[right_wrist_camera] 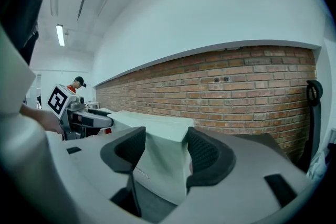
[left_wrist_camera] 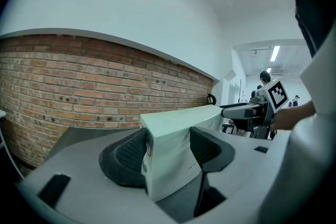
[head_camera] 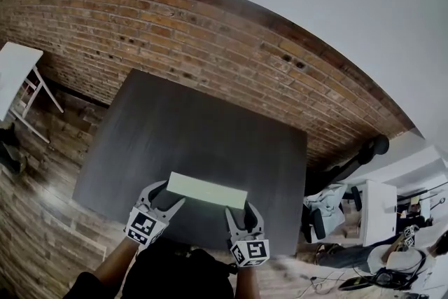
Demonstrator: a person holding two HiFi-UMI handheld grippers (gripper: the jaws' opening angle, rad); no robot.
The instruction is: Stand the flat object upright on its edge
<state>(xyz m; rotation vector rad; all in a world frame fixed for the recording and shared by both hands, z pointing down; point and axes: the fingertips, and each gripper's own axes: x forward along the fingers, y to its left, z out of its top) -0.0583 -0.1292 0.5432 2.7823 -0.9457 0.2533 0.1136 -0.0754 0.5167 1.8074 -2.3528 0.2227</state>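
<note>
Pale green flat cardboard box (head_camera: 207,190): long axis L-R, narrow edge up, over near side of dark grey tabletop (head_camera: 196,129). Your left hand-held gripper (head_camera: 168,195) and right hand-held gripper (head_camera: 239,211) each clamp one end, jaws tight on the faces.

left gripper (head_camera: 166,194) and right gripper (head_camera: 239,211) (side by side) clamp their fingers (left_wrist_camera: 128,152) on the box (head_camera: 207,190).

A dark table (head_camera: 175,129) stands before a brick wall (head_camera: 210,45) on a wood-plank floor (head_camera: 35,220).
</note>
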